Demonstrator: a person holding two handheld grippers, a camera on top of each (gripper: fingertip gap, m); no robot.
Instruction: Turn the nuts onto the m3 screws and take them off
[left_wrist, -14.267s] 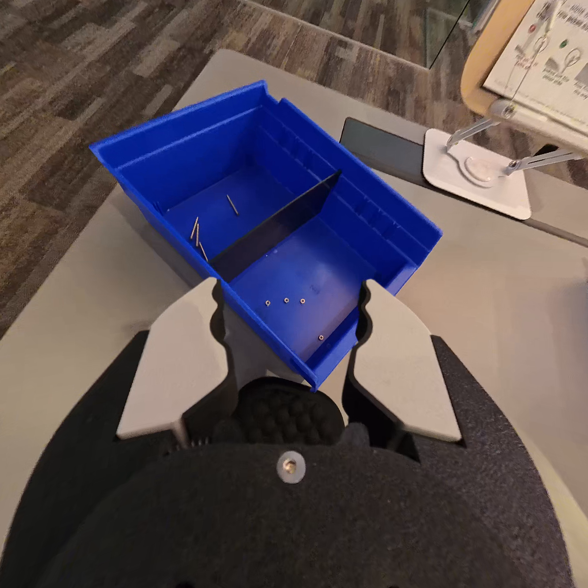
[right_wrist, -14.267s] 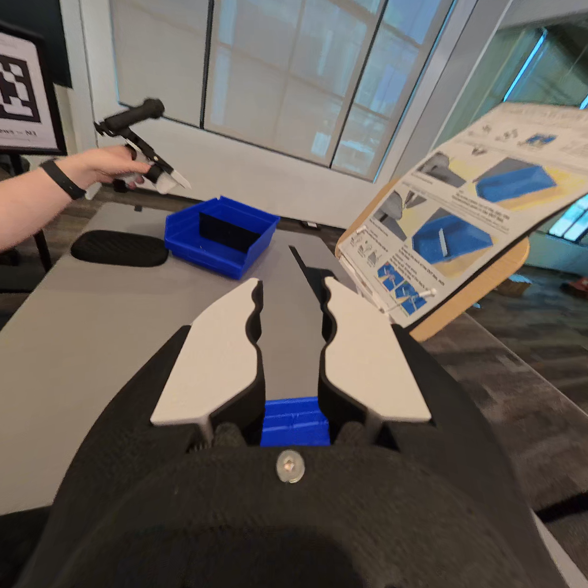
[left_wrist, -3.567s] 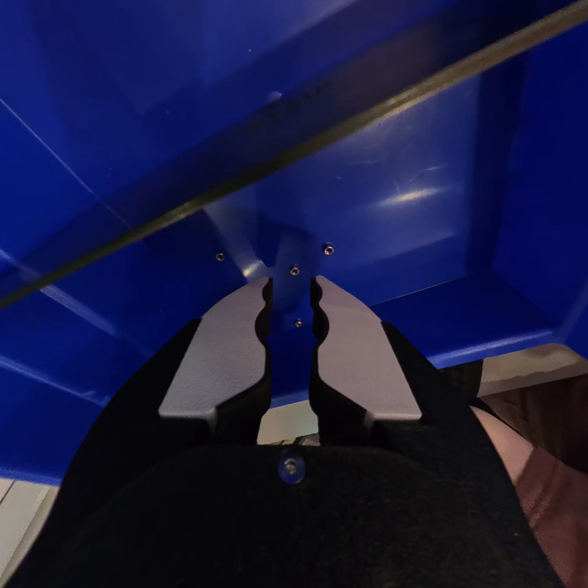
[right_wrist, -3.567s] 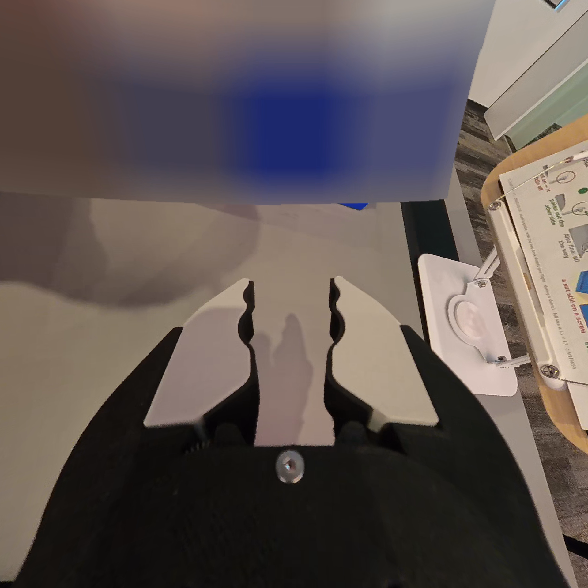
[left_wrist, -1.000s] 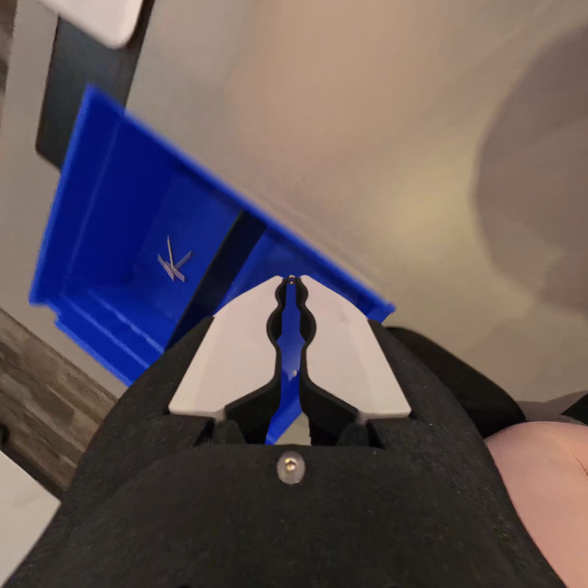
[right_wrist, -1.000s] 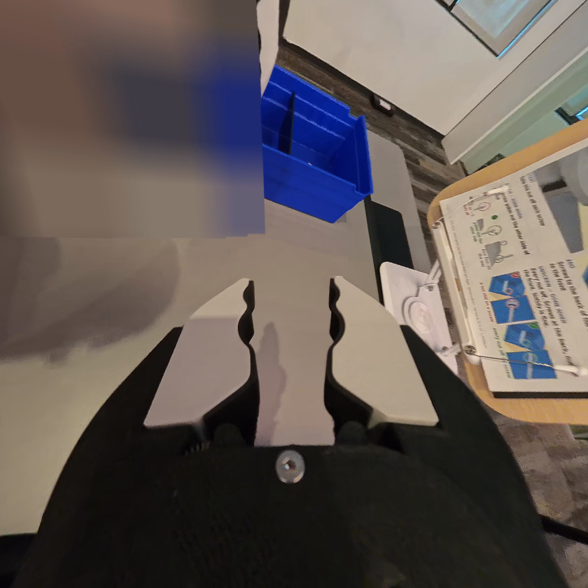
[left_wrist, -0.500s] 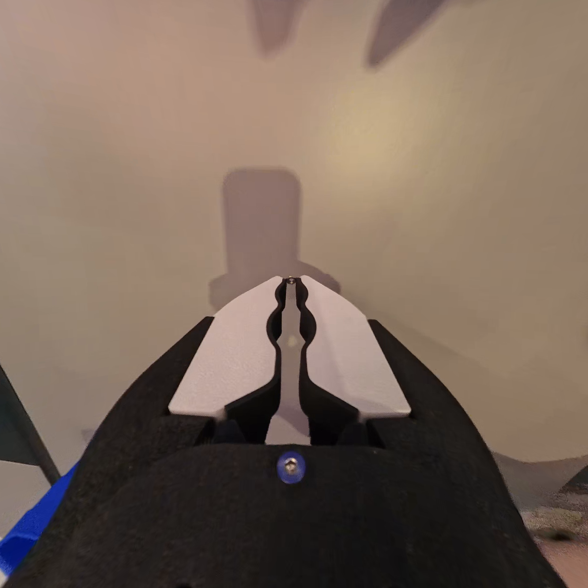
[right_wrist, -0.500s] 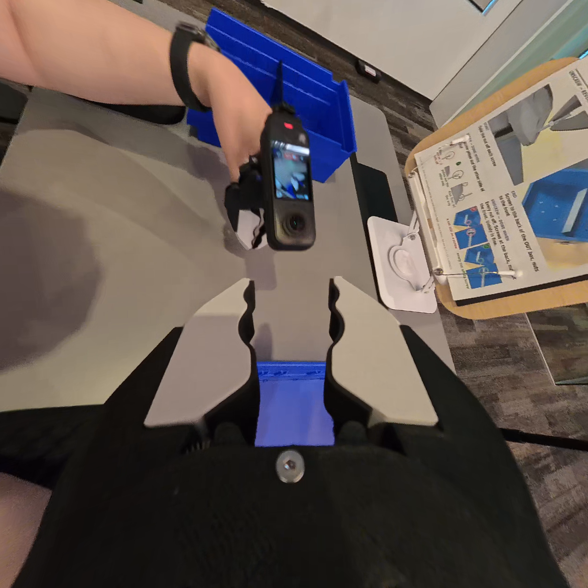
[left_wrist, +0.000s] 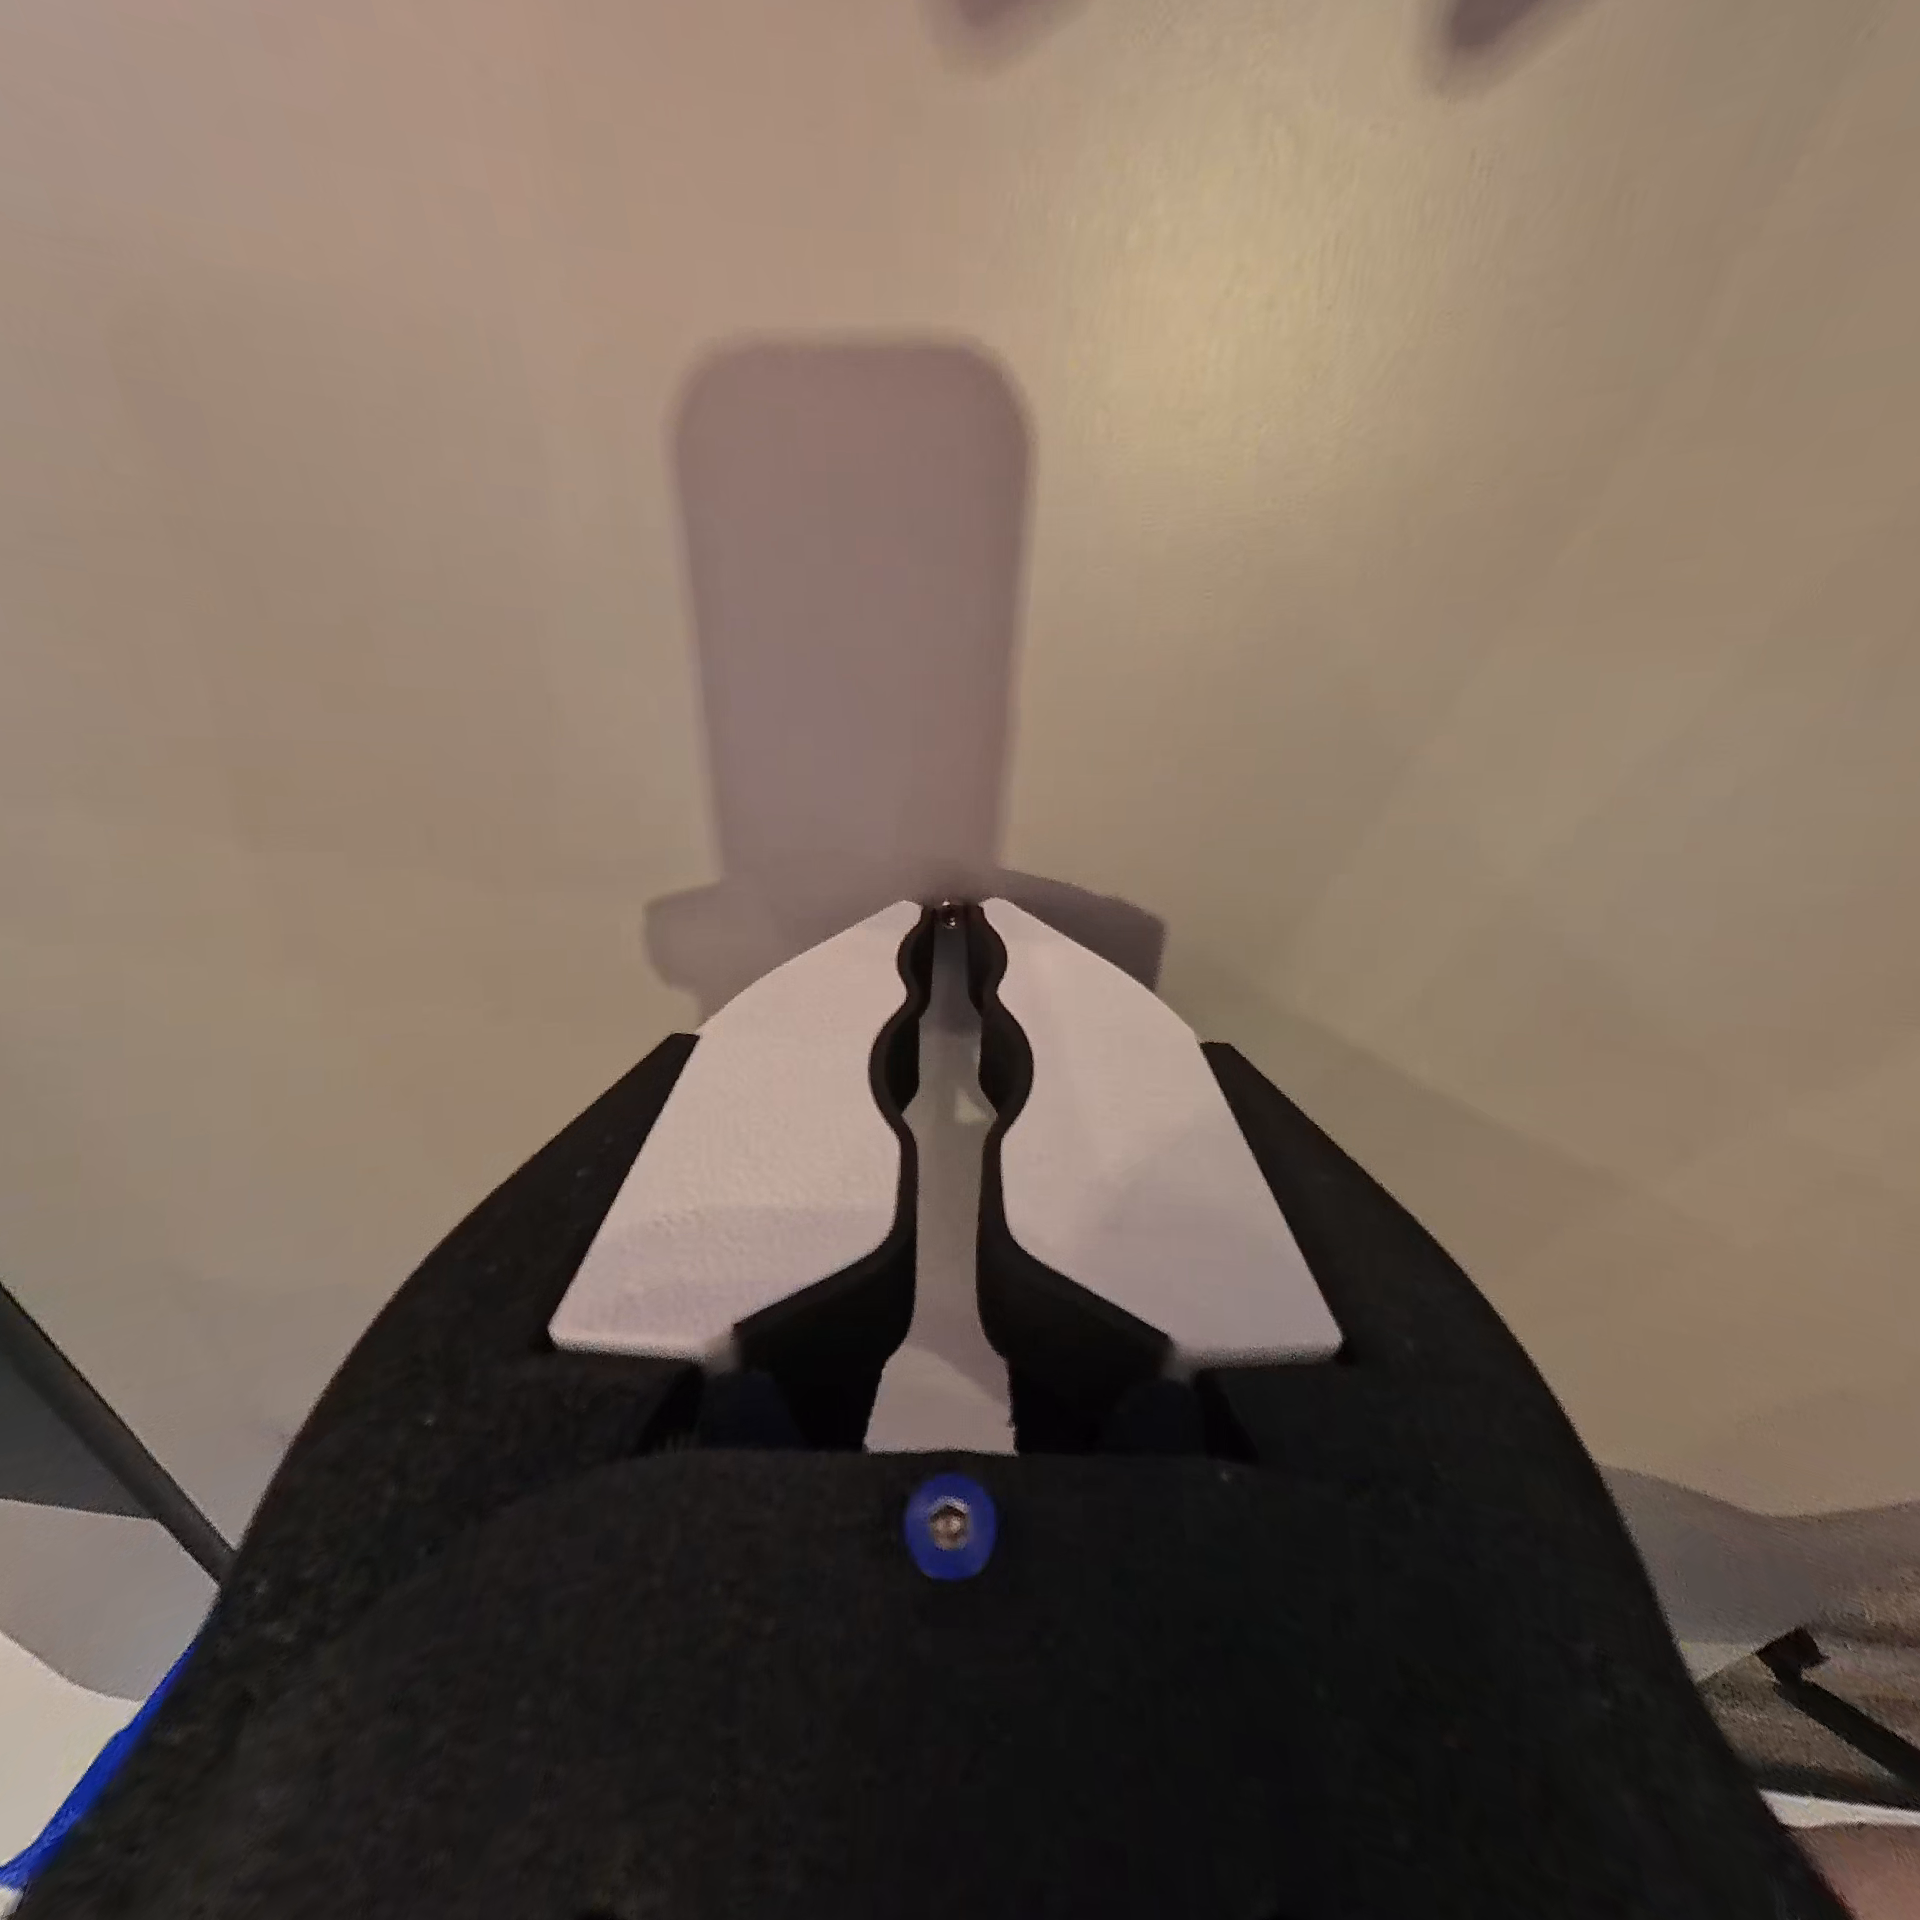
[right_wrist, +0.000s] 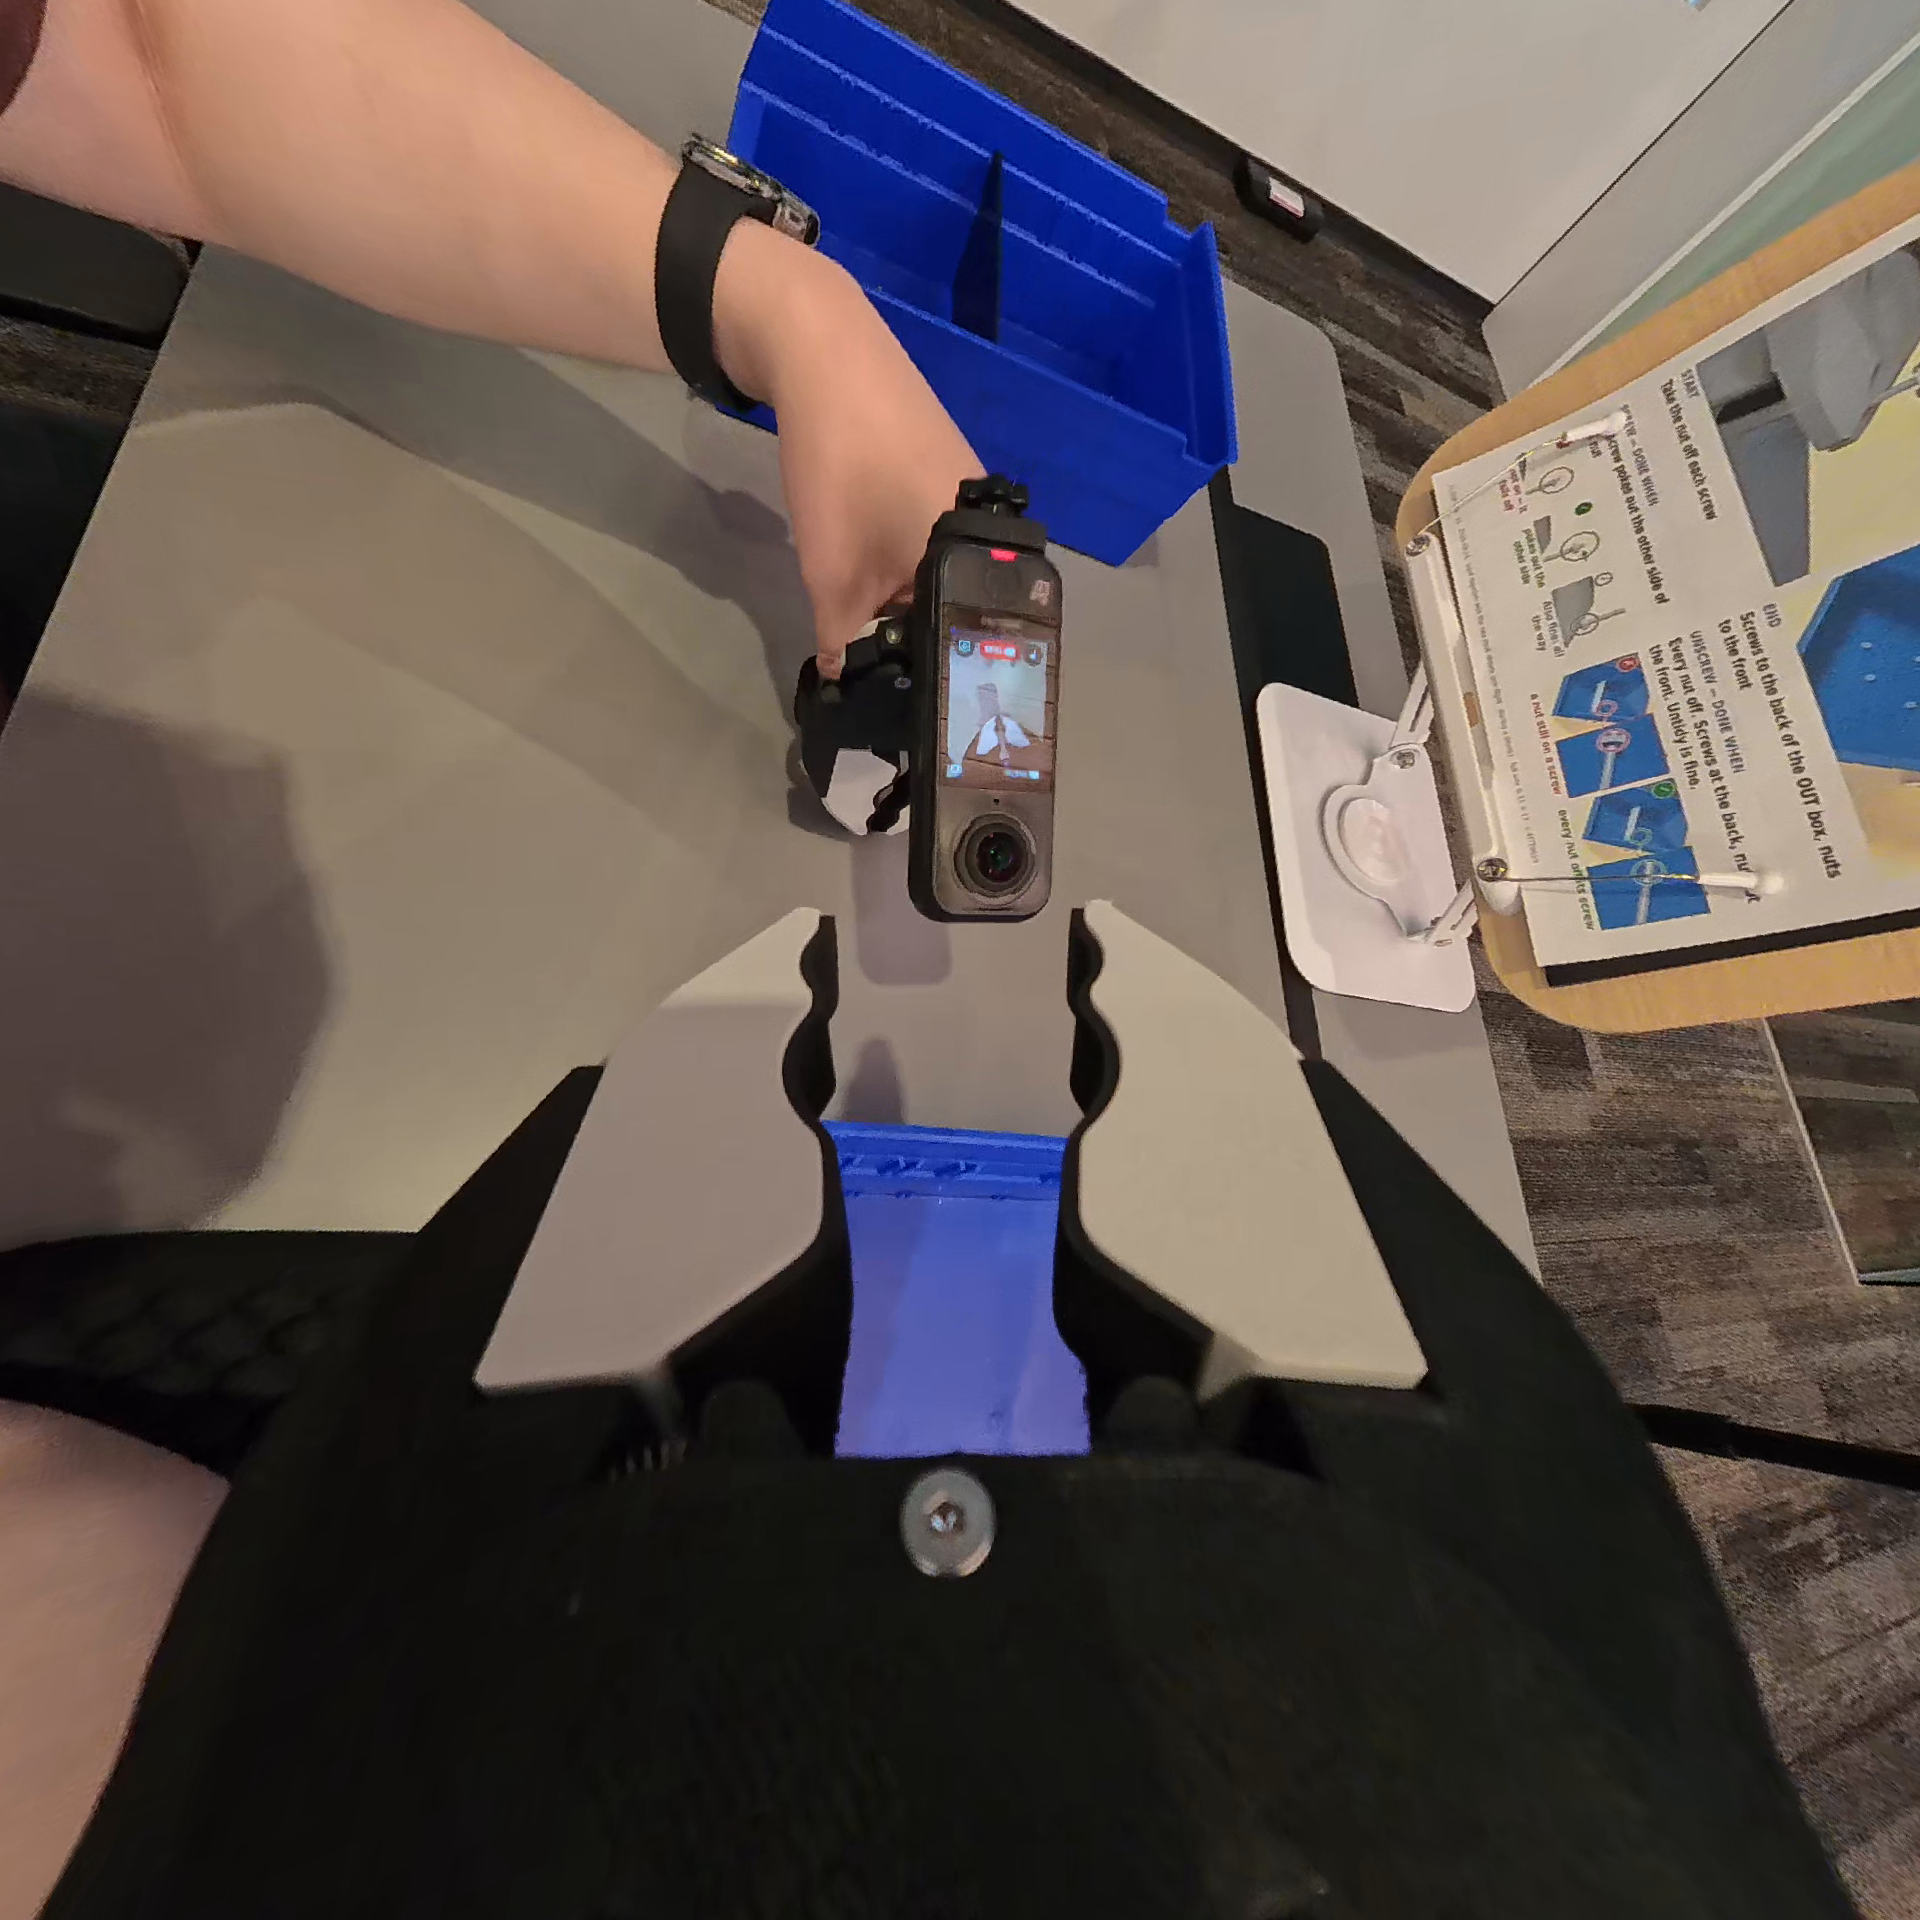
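My left gripper (left_wrist: 950, 925) is shut on a tiny metal nut (left_wrist: 950, 915) pinched at its very tips, pointing down at the bare grey table (left_wrist: 1351, 520). In the right wrist view the left gripper (right_wrist: 847, 795) is held by a hand above the middle of the table, with its camera (right_wrist: 987, 727) facing me. My right gripper (right_wrist: 945, 925) is open and empty, above the near blue bin (right_wrist: 951, 1247). The far blue bin (right_wrist: 1039, 343) with a black divider stands behind the hand. No screws show.
An instruction board (right_wrist: 1704, 665) on a white stand base (right_wrist: 1361, 862) is at the table's right edge. A black strip (right_wrist: 1278, 623) lies beside it. A blue bin corner (left_wrist: 104, 1787) shows at lower left in the left wrist view. A forearm (right_wrist: 416, 208) crosses from the left.
The left gripper has closed on a nut in the far bin, swung out over the table, and now sits a little lower. The right gripper has stayed open, now over the near bin.
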